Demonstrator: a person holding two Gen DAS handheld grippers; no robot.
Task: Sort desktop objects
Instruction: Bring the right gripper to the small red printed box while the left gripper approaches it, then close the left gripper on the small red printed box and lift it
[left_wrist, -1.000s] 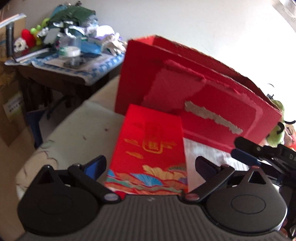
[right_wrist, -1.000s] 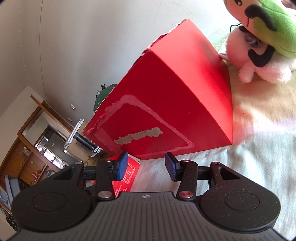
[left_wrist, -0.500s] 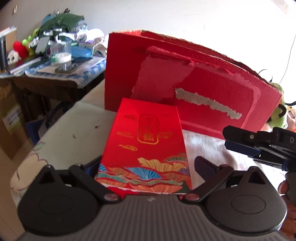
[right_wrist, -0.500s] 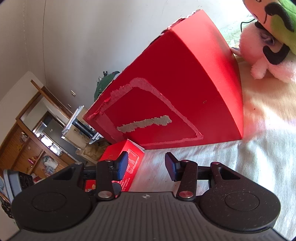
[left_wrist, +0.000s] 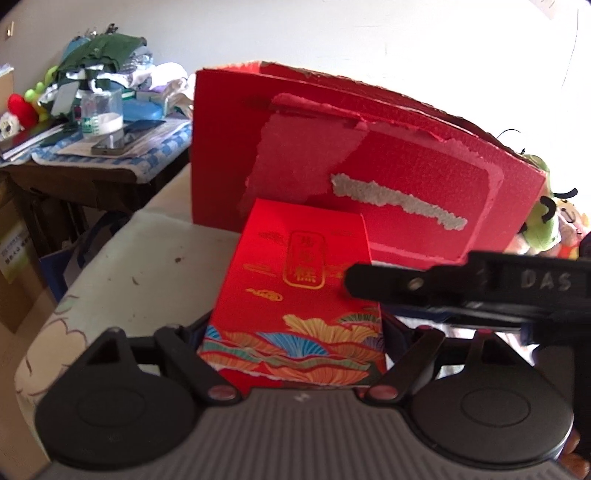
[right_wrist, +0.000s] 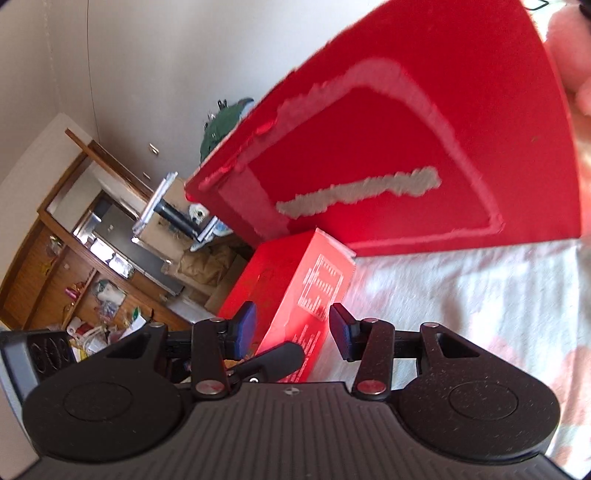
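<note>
A small red box with gold characters and a colourful wave print (left_wrist: 299, 295) sits between the fingers of my left gripper (left_wrist: 295, 332), which is shut on its sides and holds it tilted in front of a big red paper bag (left_wrist: 388, 166). The bag's front has torn patches. My right gripper (right_wrist: 291, 328) is open, and its fingers straddle the box's printed side (right_wrist: 314, 291). One right finger (left_wrist: 406, 284) lies across the box's top in the left wrist view. The bag also fills the right wrist view (right_wrist: 424, 147).
The table has a pale cloth (left_wrist: 129, 266) and a white towel (right_wrist: 461, 295). Plush toys (left_wrist: 546, 225) sit right of the bag. A cluttered side table (left_wrist: 92, 122) stands far left, beyond the table edge. Shelves and boxes (right_wrist: 92, 277) lie below on the left.
My right gripper has moved in from the right until its open fingers straddle the box. The left gripper has brought the box closer to the bag and squared up to it.
</note>
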